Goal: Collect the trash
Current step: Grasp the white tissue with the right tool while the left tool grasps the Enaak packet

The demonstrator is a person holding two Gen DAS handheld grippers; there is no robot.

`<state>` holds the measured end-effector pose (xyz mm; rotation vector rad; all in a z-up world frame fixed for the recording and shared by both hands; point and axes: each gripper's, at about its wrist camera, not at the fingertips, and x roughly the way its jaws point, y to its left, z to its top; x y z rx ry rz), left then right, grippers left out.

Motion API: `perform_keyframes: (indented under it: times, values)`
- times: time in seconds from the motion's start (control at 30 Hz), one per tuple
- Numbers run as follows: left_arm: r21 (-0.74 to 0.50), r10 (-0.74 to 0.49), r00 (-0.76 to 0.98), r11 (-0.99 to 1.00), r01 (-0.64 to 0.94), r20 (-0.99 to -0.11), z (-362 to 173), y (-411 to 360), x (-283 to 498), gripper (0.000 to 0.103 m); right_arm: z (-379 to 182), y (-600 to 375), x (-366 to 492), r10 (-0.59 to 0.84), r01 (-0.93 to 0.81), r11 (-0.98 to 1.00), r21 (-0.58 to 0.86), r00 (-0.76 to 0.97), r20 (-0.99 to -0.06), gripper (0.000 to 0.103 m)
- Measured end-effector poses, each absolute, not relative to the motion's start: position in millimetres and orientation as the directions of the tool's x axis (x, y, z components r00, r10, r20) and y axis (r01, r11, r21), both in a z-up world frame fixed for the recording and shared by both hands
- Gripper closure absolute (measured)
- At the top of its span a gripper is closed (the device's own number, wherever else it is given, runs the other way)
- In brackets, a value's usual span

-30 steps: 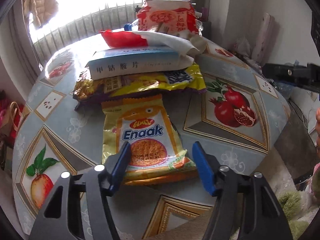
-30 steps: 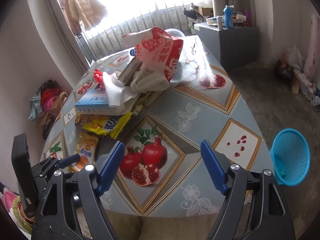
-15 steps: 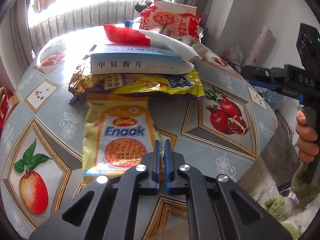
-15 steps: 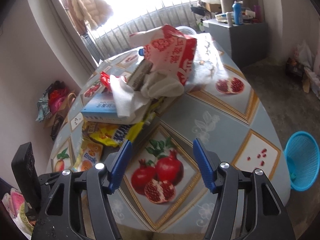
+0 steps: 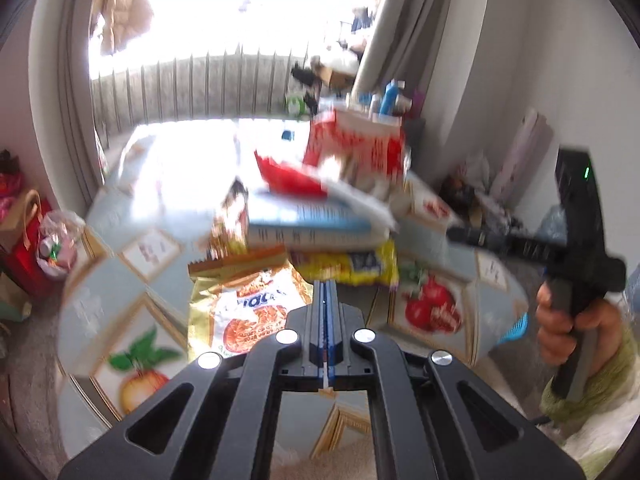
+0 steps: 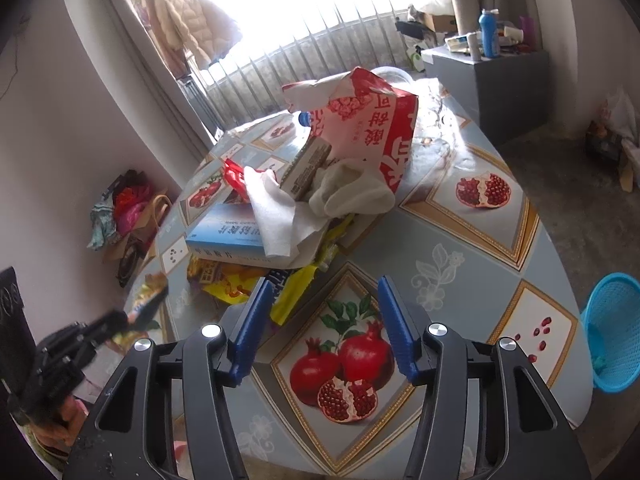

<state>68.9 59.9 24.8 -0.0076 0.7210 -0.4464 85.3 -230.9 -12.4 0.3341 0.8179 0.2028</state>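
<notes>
With my left gripper (image 5: 327,312) apparently clamped on the near edge of the snack wrapper (image 5: 244,312) and my right gripper (image 6: 322,324) parted, empty, nearing the yellow wrapper (image 6: 294,292), that thin pinch may slip.

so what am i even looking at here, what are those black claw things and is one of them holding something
They are hand-held grippers, not a robot: a person carries one in each hand, and each has a camera looking along its two blue-padded fingers. One picture is from the left gripper, the other from the right gripper.

The fruit-patterned table holds a pile of litter: a red and white bag, a blue box, a white tissue and yellow wrappers.

The left gripper is shut on the orange Enaak snack packet. The right gripper is open and holds nothing, though its jaws have just been closing. A blue basket stands beside the table.
</notes>
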Motion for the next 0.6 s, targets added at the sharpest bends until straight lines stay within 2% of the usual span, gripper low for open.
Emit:
perform_keyframes:
  times: [0.23, 0.37, 0.6]
  values:
    - [-0.146, -0.395, 0.737, 0.913, 0.381, -0.549, 47, 54, 110, 0.103, -4, -214, 108, 0.360, -0.125, 0.917, 0.379, 0.668, -0.651, 0.056]
    - [-0.191, -0.416, 0.723, 0.907, 0.377, -0.551, 41, 49, 142, 0.103, -8, -201, 131, 0.388, -0.165, 0.911, 0.378, 0.655, -0.649, 0.060]
    - [-0.165, -0.414, 0.704, 0.903, 0.396, -0.577, 21, 25, 170, 0.103, -28, -192, 161, 0.411, -0.186, 0.906, 0.380, 0.600, -0.686, 0.067]
